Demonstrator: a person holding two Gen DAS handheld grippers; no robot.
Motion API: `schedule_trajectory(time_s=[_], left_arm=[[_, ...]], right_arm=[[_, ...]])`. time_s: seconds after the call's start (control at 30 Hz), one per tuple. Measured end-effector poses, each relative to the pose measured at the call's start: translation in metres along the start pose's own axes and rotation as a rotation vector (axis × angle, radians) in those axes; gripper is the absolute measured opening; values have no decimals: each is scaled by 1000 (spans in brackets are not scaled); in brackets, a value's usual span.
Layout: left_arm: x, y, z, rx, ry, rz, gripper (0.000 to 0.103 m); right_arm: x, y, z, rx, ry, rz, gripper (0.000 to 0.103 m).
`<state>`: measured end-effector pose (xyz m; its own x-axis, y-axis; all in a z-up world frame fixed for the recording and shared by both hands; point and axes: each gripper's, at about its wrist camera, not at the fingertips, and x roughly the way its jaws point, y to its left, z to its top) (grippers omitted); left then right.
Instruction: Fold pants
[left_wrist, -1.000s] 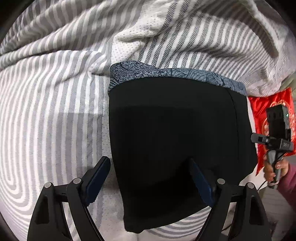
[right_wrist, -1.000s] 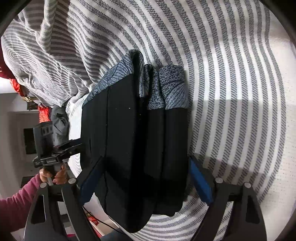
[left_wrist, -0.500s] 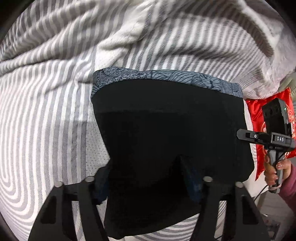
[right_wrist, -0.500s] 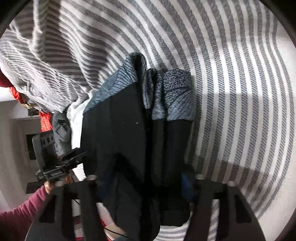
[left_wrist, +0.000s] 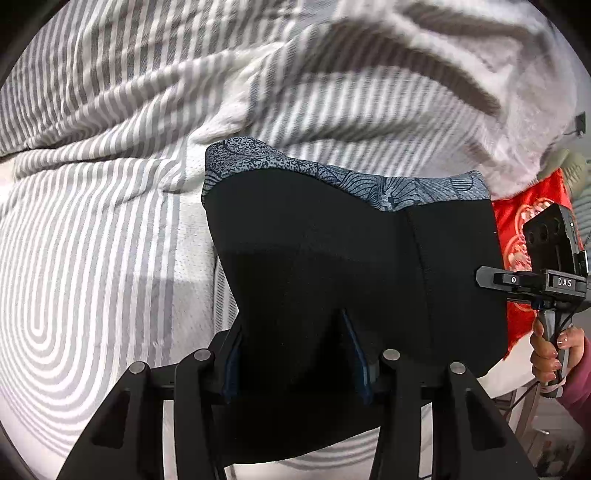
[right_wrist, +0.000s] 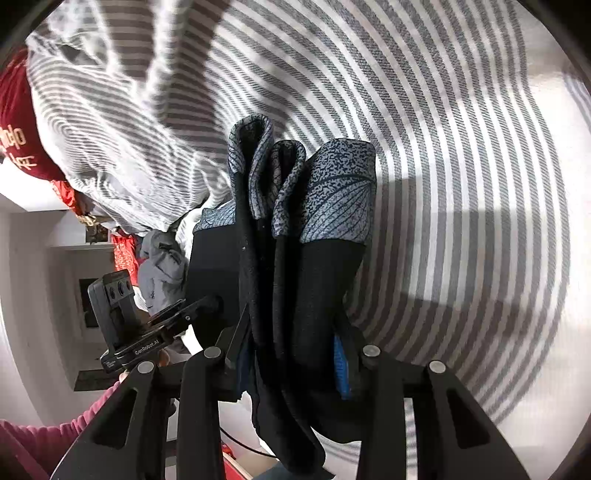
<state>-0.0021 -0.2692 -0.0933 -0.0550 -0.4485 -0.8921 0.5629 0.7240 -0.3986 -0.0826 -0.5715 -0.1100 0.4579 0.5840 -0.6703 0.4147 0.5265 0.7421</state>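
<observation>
Both grippers are clenching the folded black pants (left_wrist: 332, 266). Left gripper (left_wrist: 295, 354) is gripping smooth fabric; right gripper (right_wrist: 291, 354) is pinching bunched layers over the striped bed (right_wrist: 461, 184).

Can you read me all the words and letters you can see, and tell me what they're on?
"DAS": on the right gripper, seen from the left wrist camera.
"GenRobot.AI": on the left gripper, seen from the right wrist camera.
Gold lettering on the dark red cloth: too cut off and blurred to read.
The pants show no words, only a pattern.
</observation>
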Motion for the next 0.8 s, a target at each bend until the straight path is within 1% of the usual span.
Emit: schedule_trajectory(time_s=[0.03,0.07,0.27,0.37,0.47,0.57,0.6,0.63,0.67,0.7,0.73,0.8], left_arm=[[-5,-4,-2,2,-5,-1,49],[-17,2,-8,5,-10,-3,49],[-44,-23,-30,2,-41,1,49],[-42,-34,-44,0,-30,14,49],[-31,-33,-59,-13,-7,25,49],[-15,-28,-76,-21,17,54,49],[-8,-25,-82,-24,28,86,49],[-4,-24,-87,-20,25,114,49],[-2,-23,-90,-19,21,134,49],[0,-21,-92,-26,22,159,49],[2,-20,-93,-36,28,171,49],[2,-21,-93,-41,24,203,60]], right_arm=[[-6,1,-6,4,-8,6,39],[-15,-2,-11,8,-14,12,39],[-39,-7,-44,33,-26,25,39],[-40,-11,-61,53,-23,20,39],[-35,-14,-74,53,-12,-5,39],[-21,-22,-84,44,8,-57,39],[-17,-27,-87,45,16,-77,39],[-12,-33,-90,44,20,-102,40],[-11,-39,-92,52,13,-110,41],[-12,-44,-93,71,7,-106,43],[-13,-49,-94,95,4,-102,48],[-13,-52,-94,122,5,-147,56]])
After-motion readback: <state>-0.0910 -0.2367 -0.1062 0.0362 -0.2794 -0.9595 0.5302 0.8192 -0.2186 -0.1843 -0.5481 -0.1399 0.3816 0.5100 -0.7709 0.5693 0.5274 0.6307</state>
